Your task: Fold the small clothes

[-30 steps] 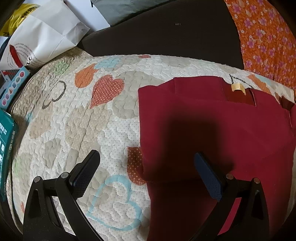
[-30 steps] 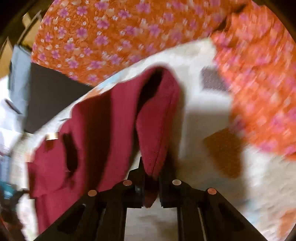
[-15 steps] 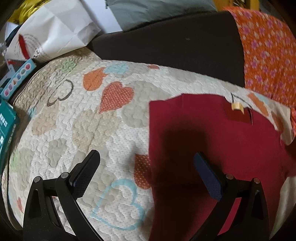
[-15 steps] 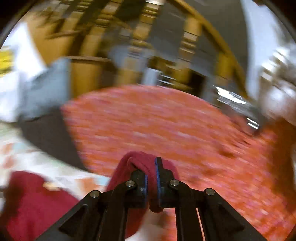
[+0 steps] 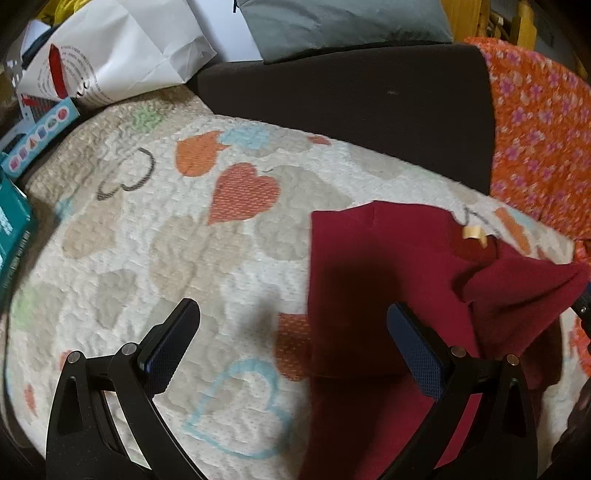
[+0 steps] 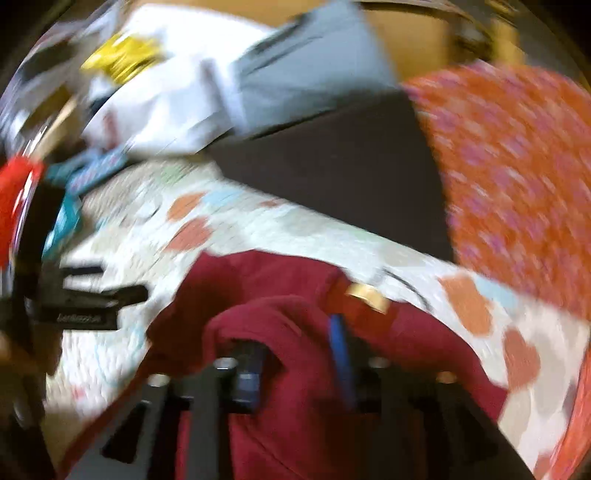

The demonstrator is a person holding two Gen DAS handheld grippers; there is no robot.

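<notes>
A dark red garment point(image 5: 376, 266) lies on a heart-patterned quilt point(image 5: 166, 236), with a tan label point(image 5: 472, 232) near its far edge. My left gripper point(image 5: 291, 339) is open and empty, hovering over the garment's left edge. A raised fold of the garment point(image 5: 517, 291) is drawn up at the right. In the blurred right wrist view, the fold point(image 6: 273, 332) bunches between the fingers of my right gripper point(image 6: 295, 354), whose jaws stand partly apart. The left gripper point(image 6: 92, 299) shows at the left there.
A dark cushion point(image 5: 351, 96) and an orange floral cloth point(image 5: 539, 140) border the quilt at the back and right. A white paper bag point(image 5: 110, 55), a grey pillow point(image 5: 340, 22) and teal boxes point(image 5: 14, 229) lie at the back left.
My right gripper swung the held fold over the garment toward the left, and its jaws have parted. The left gripper pulled back a little and stayed open.
</notes>
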